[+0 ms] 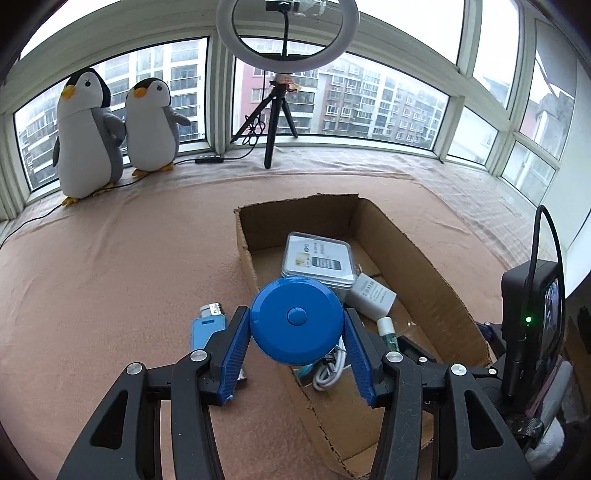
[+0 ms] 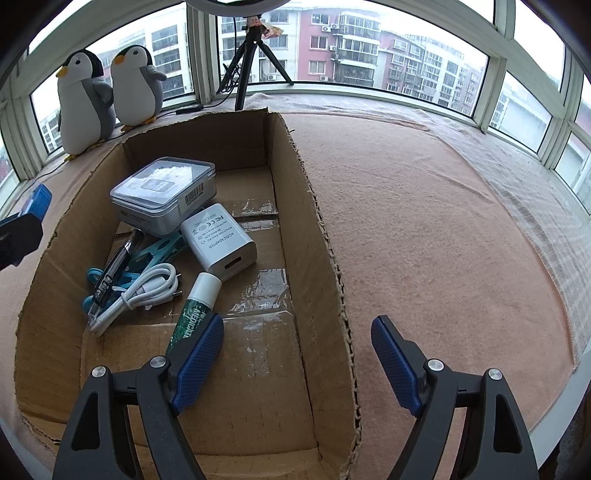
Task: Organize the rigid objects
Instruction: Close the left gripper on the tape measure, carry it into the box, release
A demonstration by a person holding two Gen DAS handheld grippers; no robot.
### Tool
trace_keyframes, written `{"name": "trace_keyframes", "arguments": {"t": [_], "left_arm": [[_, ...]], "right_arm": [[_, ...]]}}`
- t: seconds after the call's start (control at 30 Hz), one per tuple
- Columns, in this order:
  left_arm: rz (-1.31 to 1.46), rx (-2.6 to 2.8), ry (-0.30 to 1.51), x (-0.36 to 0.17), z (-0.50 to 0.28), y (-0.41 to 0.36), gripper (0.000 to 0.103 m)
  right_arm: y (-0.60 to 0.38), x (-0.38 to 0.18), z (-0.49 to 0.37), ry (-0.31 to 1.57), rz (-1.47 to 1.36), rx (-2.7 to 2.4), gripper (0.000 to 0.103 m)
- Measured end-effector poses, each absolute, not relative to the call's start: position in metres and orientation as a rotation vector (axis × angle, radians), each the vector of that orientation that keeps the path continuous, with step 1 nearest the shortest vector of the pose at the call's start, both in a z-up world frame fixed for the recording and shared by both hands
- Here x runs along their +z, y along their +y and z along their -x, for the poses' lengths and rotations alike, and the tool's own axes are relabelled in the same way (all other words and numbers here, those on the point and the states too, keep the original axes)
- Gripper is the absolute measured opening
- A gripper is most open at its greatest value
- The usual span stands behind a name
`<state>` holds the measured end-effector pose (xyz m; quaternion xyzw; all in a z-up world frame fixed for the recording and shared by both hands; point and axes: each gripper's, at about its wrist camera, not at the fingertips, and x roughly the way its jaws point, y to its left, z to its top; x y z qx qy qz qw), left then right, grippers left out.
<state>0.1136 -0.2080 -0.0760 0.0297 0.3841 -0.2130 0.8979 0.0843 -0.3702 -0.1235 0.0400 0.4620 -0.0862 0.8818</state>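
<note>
- A round blue case (image 1: 295, 320) with a raised centre button is clamped between the blue pads of the left gripper (image 1: 295, 325); it is held up over the near left wall of the cardboard box (image 1: 424, 273), at 6 o'clock in the left wrist view.
- A blue lighter (image 1: 207, 325) is seen lying on the pink cloth (image 1: 110, 266) outside the box, at about 9 o'clock from the case and just beside the left pad.
- Inside the box, a clear-lidded silver tin (image 2: 164, 194) is set toward the far left, at 10 o'clock in the right wrist view.
- A white power adapter (image 2: 219, 242) is leaned against the tin's near right corner, its port turned toward the camera.
- A green tube with a white cap (image 2: 195, 310) is laid at 6 o'clock from the adapter; its lower end is hidden behind a gripper pad.
- A coiled white cable (image 2: 142, 290), a light blue cable (image 2: 155, 254) and a black stick-shaped item (image 2: 112, 275) are piled at 9 o'clock from the tube.
- The right gripper (image 2: 297, 354) is spread wide with nothing between its pads, and straddles the box's right wall.
- Two plush penguins (image 1: 114, 129) and a black tripod (image 1: 275, 122) carrying a ring light (image 1: 288, 33) are stood by the window at 12 o'clock.
</note>
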Motion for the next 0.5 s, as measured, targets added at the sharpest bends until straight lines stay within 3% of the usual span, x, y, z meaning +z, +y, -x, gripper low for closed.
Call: {"name": "trace_keyframes", "arguments": {"t": [0.5], "left_arm": [[-0.109,-0.466,0.819,-0.086,-0.11,-0.223,0.054]], "right_arm": [[-0.368,-0.124,-0.085,0.96,-0.077,-0.181,0.079]]}}
